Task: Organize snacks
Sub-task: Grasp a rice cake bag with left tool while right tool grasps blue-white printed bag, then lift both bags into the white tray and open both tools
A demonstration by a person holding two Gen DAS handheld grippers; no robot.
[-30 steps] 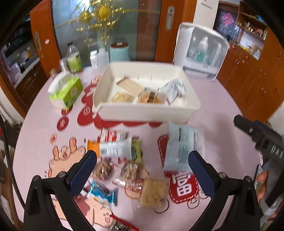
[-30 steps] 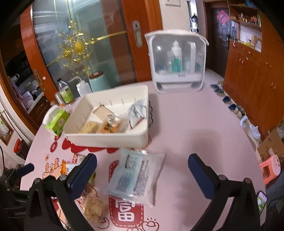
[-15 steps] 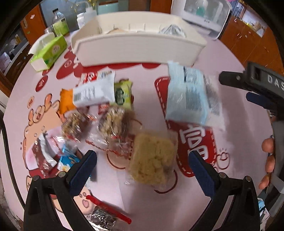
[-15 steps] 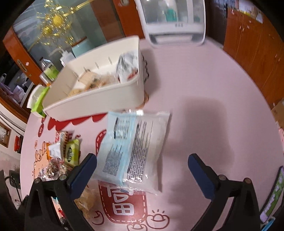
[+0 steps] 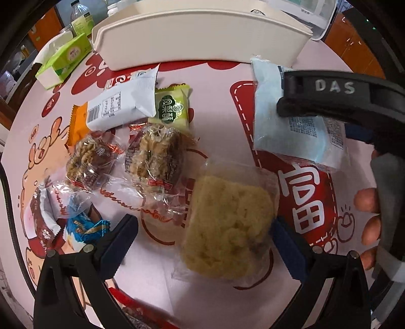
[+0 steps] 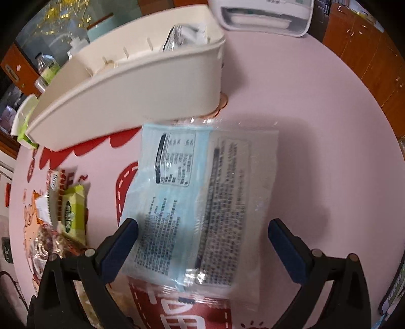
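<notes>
My left gripper (image 5: pixel 202 240) is open, low over a clear-wrapped yellow crumbly cake (image 5: pixel 227 225) that lies between its fingers. Beyond it lie two wrapped nut clusters (image 5: pixel 154 157), a green packet (image 5: pixel 172 108), a white packet (image 5: pixel 121 103) and small wrappers at the left (image 5: pixel 83 225). My right gripper (image 6: pixel 202 240) is open and straddles the near end of a flat pale blue packet (image 6: pixel 200 192); from the left wrist view that gripper (image 5: pixel 336 101) hangs over the same packet (image 5: pixel 273 121). The cream bin (image 6: pixel 131 86) stands behind with several snacks inside.
A green tissue box (image 5: pixel 65 55) and bottles (image 5: pixel 81 17) stand at the back left. A white cabinet (image 6: pixel 263 15) sits behind the bin. The round pink table (image 6: pixel 316 83) has bare cloth to the right. A person's fingers (image 5: pixel 367 217) hold the right gripper.
Both grippers have dropped toward the table and tilted down. The left one closed in on the yellow cake, the right one on the blue packet. Both stayed open.
</notes>
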